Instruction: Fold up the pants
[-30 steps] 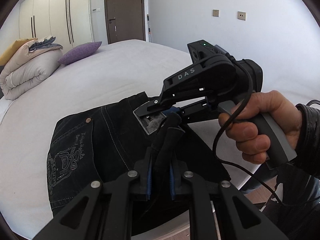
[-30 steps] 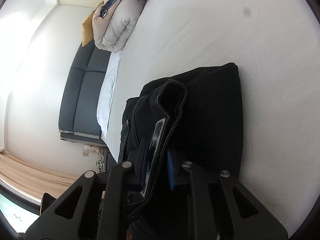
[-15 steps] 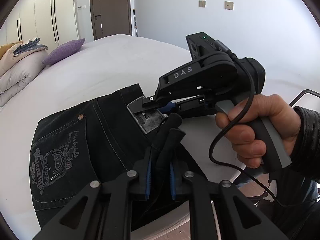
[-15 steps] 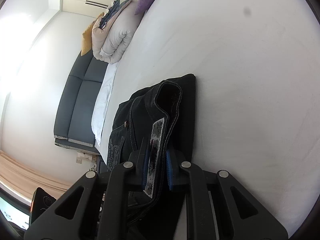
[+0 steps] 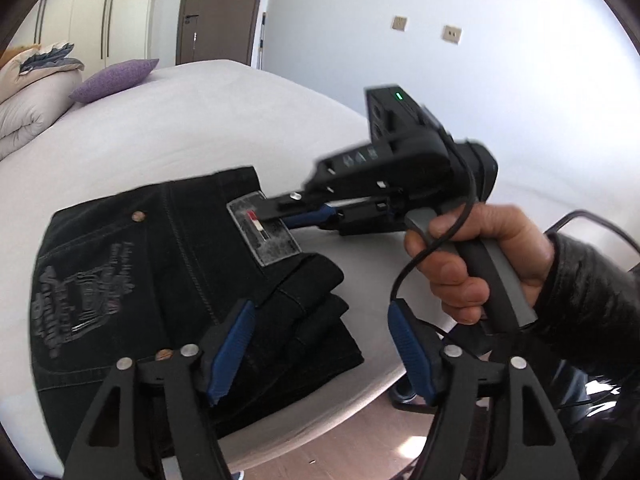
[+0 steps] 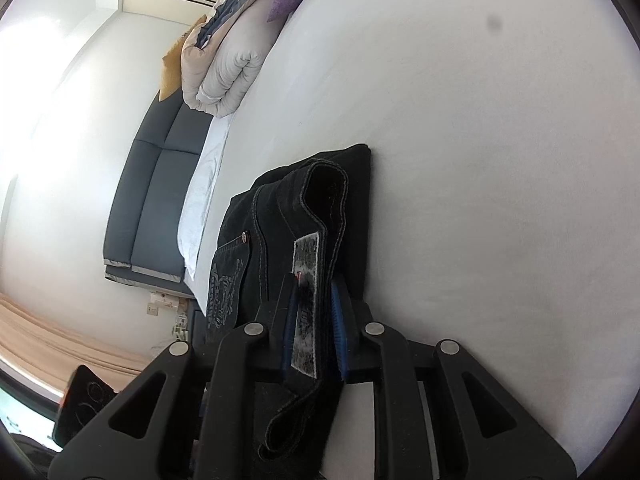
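Black jeans point(image 5: 132, 280) lie folded near the corner of a white bed point(image 5: 192, 120), back pocket with grey embroidery facing up. My left gripper point(image 5: 320, 344) is open, its blue pads point(image 5: 230, 348) apart above the folded waistband edge, holding nothing. My right gripper point(image 5: 288, 212) reaches in from the right and is shut on the waistband at the grey label patch point(image 5: 264, 232). In the right wrist view the right gripper point(image 6: 314, 312) pinches the waistband point(image 6: 316, 216) with the patch point(image 6: 306, 280) between its pads.
A purple pillow point(image 5: 114, 80) and a rolled white duvet point(image 5: 24, 108) lie at the far end of the bed. The bed's edge and wooden floor point(image 5: 340, 448) are just below the jeans. A dark sofa point(image 6: 152, 184) stands beside the bed. The cable point(image 5: 432, 248) hangs from the right gripper.
My left gripper has opened and let go of the waistband fold, which now rests on the jeans. The right gripper keeps its hold at the label patch.
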